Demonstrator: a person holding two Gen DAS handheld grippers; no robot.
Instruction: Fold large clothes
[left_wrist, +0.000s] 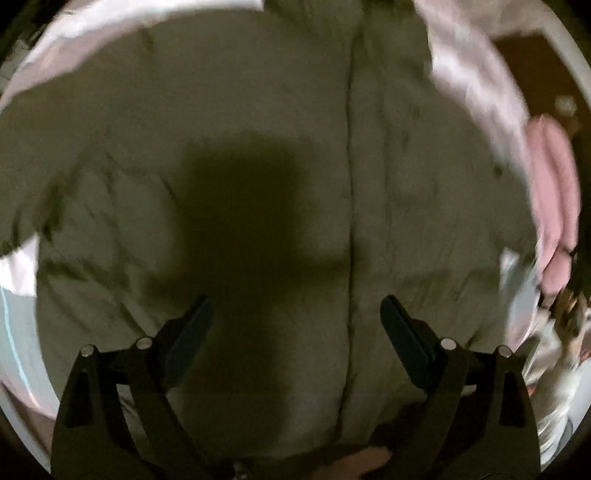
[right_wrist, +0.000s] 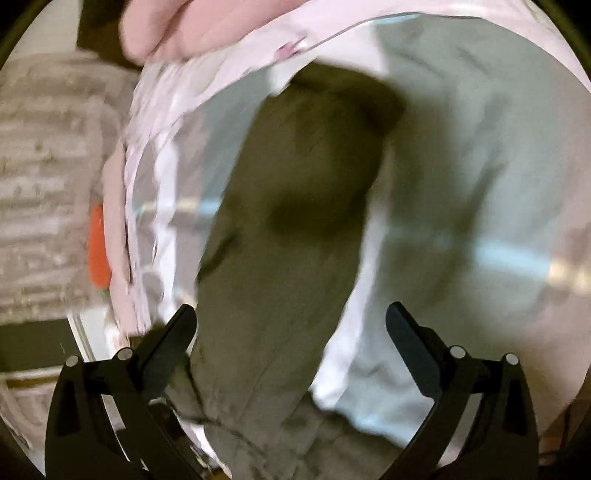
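A large olive-green garment (left_wrist: 258, 166) lies spread flat and fills the left wrist view, with a seam (left_wrist: 351, 184) running up its middle. My left gripper (left_wrist: 295, 314) hovers over it, open and empty, and casts a dark shadow on the cloth. In the right wrist view a long olive-green part of the garment (right_wrist: 280, 258) lies across pale bedding (right_wrist: 461, 184). My right gripper (right_wrist: 291, 325) is open and empty above this part, its left finger (right_wrist: 173, 332) near the cloth's edge. Both views are blurred.
Pale pink and white bedding (left_wrist: 476, 85) borders the garment. A pink pillow (left_wrist: 554, 192) lies at the right edge. A beige knitted throw (right_wrist: 44, 184) and a small orange thing (right_wrist: 98, 247) lie left of the bed. Brown floor (left_wrist: 535, 62) shows at upper right.
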